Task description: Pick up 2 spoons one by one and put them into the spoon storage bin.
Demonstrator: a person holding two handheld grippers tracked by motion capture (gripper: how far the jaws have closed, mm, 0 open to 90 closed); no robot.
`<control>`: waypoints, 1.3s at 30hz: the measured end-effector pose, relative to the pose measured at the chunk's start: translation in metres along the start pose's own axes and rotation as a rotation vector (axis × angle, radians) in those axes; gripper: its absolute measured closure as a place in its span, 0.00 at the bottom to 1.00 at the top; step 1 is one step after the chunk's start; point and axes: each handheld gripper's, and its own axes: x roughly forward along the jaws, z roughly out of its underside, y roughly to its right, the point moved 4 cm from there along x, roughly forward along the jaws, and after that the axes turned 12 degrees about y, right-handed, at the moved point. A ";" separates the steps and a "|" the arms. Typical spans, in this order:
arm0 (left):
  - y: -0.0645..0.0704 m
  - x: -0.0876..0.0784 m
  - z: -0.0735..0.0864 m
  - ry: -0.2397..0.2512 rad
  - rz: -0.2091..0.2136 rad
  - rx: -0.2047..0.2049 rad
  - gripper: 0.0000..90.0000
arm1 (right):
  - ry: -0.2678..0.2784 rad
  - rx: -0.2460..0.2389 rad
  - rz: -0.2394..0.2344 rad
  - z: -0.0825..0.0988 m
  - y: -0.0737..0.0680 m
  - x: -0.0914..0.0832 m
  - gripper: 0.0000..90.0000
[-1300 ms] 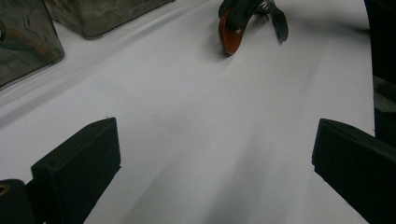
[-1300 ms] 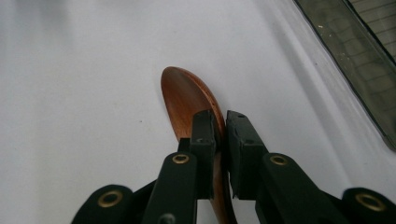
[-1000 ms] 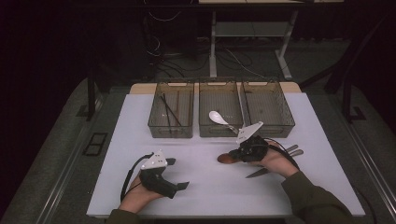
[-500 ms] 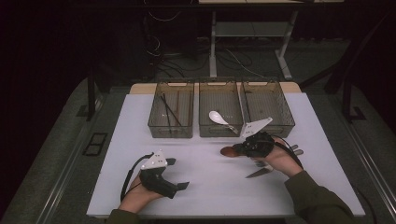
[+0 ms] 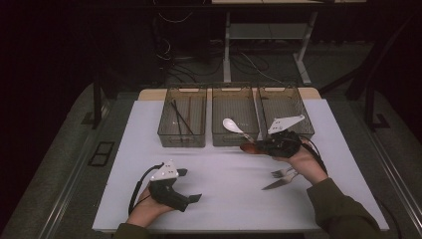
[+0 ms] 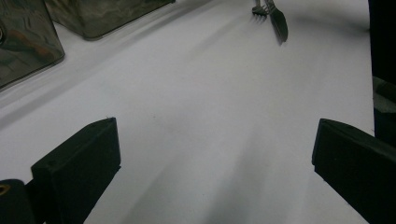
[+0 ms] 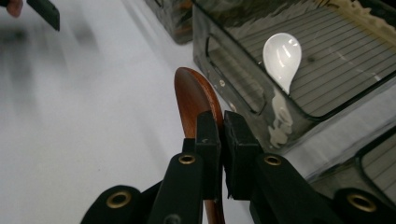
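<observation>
White table [image 5: 224,169]: right gripper [image 5: 255,147] at 2 o'clock pinching wooden spoon [image 7: 196,100]; left gripper [image 5: 191,185] at 7 o'clock wide open, empty.

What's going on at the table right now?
A person is sorting cutlery into three clear bins. The right gripper is shut on a brown wooden spoon, held just in front of the middle bin, which already holds a white spoon. The left bin holds dark chopsticks. A fork and a knife lie on the white table. The left gripper rests open near the table's front edge.
</observation>
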 end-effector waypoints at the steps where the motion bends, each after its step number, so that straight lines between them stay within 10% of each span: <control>1: 0.000 0.000 0.000 0.000 0.001 0.001 0.00 | 0.005 0.001 0.006 -0.001 0.001 -0.001 0.94; 23: -0.001 -0.001 0.000 0.002 0.003 0.000 0.00 | 0.133 0.106 0.092 -0.038 0.025 0.008 0.94; 39: 0.000 -0.001 -0.001 0.006 0.007 -0.004 0.00 | 0.051 0.103 0.173 -0.069 0.045 0.060 0.94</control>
